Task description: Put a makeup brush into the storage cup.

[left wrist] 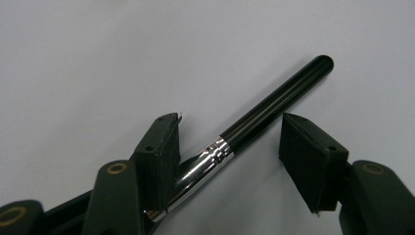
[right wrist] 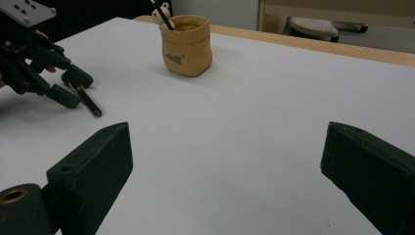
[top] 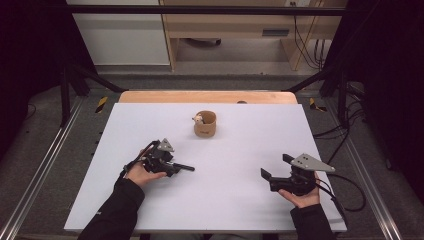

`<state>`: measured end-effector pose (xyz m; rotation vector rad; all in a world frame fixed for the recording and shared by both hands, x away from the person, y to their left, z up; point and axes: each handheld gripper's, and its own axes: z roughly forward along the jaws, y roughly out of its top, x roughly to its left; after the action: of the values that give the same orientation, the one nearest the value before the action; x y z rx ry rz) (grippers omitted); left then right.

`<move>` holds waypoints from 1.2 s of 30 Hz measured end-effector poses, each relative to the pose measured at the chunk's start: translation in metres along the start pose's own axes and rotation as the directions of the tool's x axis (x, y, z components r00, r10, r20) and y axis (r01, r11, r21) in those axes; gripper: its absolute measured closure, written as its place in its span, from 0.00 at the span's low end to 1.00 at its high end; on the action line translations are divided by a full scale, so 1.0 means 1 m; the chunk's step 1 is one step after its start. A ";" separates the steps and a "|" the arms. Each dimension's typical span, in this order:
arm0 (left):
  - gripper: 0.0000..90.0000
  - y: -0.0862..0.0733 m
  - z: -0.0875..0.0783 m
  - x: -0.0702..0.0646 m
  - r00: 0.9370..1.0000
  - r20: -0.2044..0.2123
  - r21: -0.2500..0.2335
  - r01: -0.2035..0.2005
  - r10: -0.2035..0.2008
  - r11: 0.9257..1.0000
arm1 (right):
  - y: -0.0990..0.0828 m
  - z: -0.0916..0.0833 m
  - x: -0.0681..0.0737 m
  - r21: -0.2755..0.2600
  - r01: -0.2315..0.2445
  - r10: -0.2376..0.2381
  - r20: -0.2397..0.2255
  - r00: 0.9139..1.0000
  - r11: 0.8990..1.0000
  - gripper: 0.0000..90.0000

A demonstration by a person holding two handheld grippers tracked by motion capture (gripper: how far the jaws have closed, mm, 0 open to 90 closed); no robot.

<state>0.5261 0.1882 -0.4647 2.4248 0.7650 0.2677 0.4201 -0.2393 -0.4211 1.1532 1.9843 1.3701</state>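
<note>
At the near edge of the tabletop [top: 225, 200], two sleeved forearms come in from below, each hand holding a gripper. The right gripper [top: 274, 169] sits at the near right, resting in an upturned palm; its jaws stand wide open with nothing but bare white surface between them, as the right gripper view shows.

A little farther in, on the left, the left gripper [top: 176, 167] lies low over the tabletop, tipped toward the middle. A brush [left wrist: 254, 122] lies on the white surface between its jaws (a glossy black handle joined to a shiny metal ferrule). In the left gripper view the brush runs on a slant, its rounded black end pointing up and to the right, beyond the jaw tips, while the ferrule end passes close under the left jaw. The right jaw stands clear of the handle, with white surface showing between pad and brush. Whether the left pad actually touches the ferrule I cannot tell. So the jaws are partly open around the brush, not clamped on it. From the right gripper view the same brush [right wrist: 88, 104] shows as a short black stick poking out past the left gripper's tips, lying flat.

Farther back, near the middle of the tabletop and well apart from both grippers, stands a tan cup [top: 205, 124], upright, with a thin dark stick and a small pale object [right wrist: 160, 13] rising from its mouth. Beyond it runs the wooden far edge [top: 207, 96] of the tabletop.
</note>
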 end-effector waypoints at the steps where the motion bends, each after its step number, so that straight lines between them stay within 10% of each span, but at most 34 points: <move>1: 0.45 0.000 0.000 0.000 1.000 -0.003 0.000 0.000 0.000 1.000 | 0.000 0.000 0.000 0.001 -0.002 0.002 0.000 1.000 1.000 0.06; 36: 0.68 -0.003 -0.012 -0.004 0.999 0.032 0.079 0.035 -0.038 0.996 | 0.000 0.001 0.000 0.005 -0.001 0.001 -0.002 1.000 1.000 0.07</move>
<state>0.5172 0.1939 -0.4568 2.4802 0.8182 0.1859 0.4209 -0.2387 -0.4211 1.1550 1.9903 1.3680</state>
